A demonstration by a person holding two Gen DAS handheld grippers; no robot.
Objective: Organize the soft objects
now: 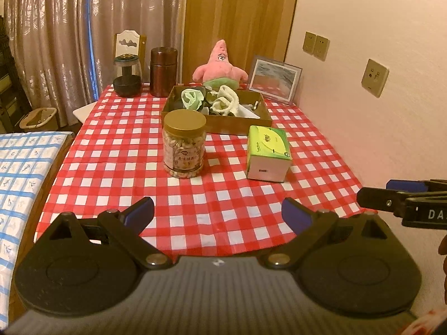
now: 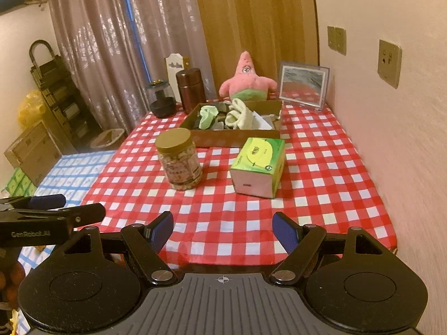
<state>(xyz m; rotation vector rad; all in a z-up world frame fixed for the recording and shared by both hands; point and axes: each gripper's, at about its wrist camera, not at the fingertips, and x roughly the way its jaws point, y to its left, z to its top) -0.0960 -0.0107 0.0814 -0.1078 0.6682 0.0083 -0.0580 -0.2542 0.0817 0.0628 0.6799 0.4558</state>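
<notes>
A brown cardboard tray (image 1: 237, 125) (image 2: 237, 138) at the back of the checked table holds a heap of soft cloths and socks (image 1: 223, 102) (image 2: 237, 115), pale green, cream and dark. Behind it sits a pink star-shaped plush toy (image 1: 219, 65) (image 2: 247, 79). My left gripper (image 1: 218, 213) hovers over the table's near edge, open and empty. My right gripper (image 2: 222, 230) is beside it at the same edge, also open with nothing between its blue pads. Each gripper shows at the side of the other's view.
A gold-lidded jar of nuts (image 1: 184, 143) (image 2: 178, 159) and a green tissue box (image 1: 268, 153) (image 2: 258, 167) stand mid-table before the tray. At the back are a glass jar (image 1: 127, 76), a brown canister (image 1: 163, 71) and a picture frame (image 1: 275, 79). A wall runs along the right.
</notes>
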